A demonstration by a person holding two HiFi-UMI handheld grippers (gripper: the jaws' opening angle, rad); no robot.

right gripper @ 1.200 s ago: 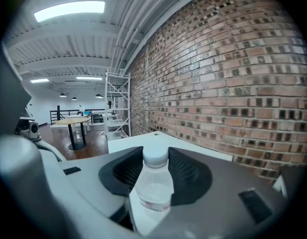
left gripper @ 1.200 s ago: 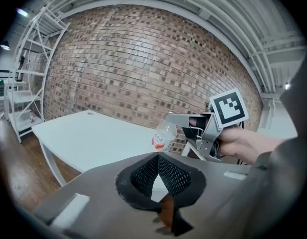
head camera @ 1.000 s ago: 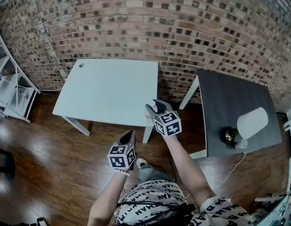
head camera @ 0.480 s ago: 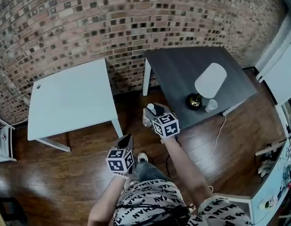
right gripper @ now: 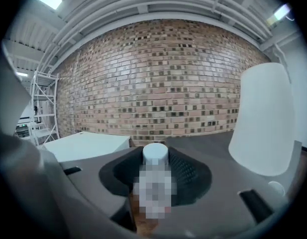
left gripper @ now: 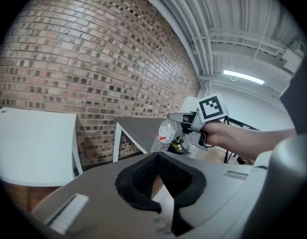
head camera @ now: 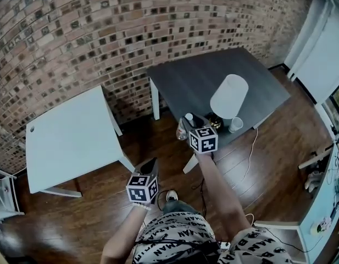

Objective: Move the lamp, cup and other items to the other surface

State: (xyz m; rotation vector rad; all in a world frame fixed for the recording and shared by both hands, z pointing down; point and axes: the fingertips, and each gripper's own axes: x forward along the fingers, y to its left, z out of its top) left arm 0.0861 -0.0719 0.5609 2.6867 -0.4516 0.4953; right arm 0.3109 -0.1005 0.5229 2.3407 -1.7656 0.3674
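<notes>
My right gripper (head camera: 190, 123) is shut on a clear plastic bottle (head camera: 186, 127) with a white cap (right gripper: 155, 154), held upright over the near corner of the dark table (head camera: 213, 70). On that table stand a lamp with a white shade (head camera: 229, 96) and a dark round base (head camera: 215, 120), and a small white cup (head camera: 235, 125) beside it. The shade (right gripper: 265, 118) fills the right of the right gripper view. My left gripper (head camera: 150, 165) hangs over the floor, open, with nothing between its pads (left gripper: 138, 176). The left gripper view shows the bottle (left gripper: 164, 136) in the other gripper.
A white table (head camera: 70, 139) stands at the left against the brick wall (head camera: 103, 32), bare. The lamp's cord (head camera: 249, 158) trails over the wooden floor (head camera: 268, 169). White shelving (head camera: 4, 202) stands at the far left, white furniture (head camera: 323, 208) at the right.
The view has swung from the white table to the dark one. Both grippers have moved right, and the right one has carried the bottle to the dark table's near corner.
</notes>
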